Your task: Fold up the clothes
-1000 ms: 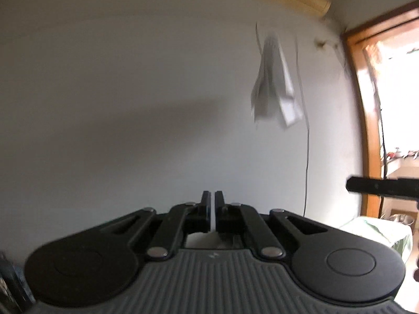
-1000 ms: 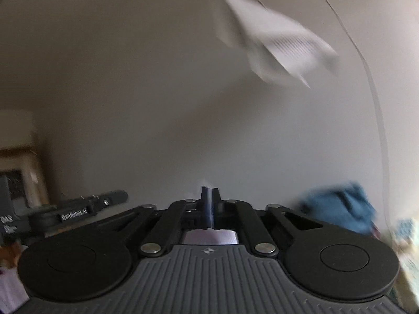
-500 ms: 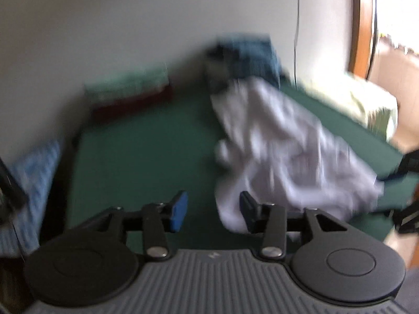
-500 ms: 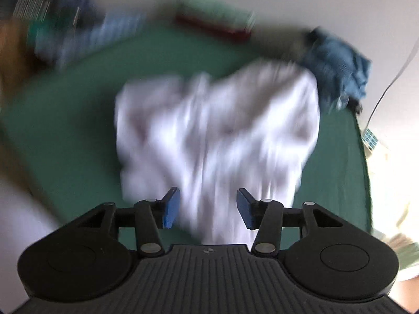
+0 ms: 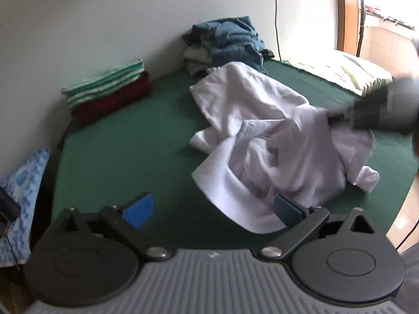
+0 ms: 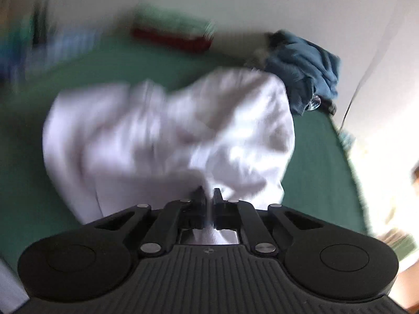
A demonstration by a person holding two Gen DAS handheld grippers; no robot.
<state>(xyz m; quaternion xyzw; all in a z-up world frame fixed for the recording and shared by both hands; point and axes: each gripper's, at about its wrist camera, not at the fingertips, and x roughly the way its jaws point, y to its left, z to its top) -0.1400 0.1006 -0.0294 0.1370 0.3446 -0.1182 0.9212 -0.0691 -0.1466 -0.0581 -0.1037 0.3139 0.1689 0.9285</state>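
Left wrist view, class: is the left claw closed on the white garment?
No. The left claw stands wide open, its blue pads apart above the green surface, with the white garment lying crumpled ahead.

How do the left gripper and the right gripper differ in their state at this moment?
The left gripper has its jaws spread wide and holds nothing; the right gripper has its jaws pressed together on a fold of the white garment. The left gripper's blue pads show plainly, while the right gripper's pads are hidden. The left gripper sits at the garment's near edge. Both point over the green surface.
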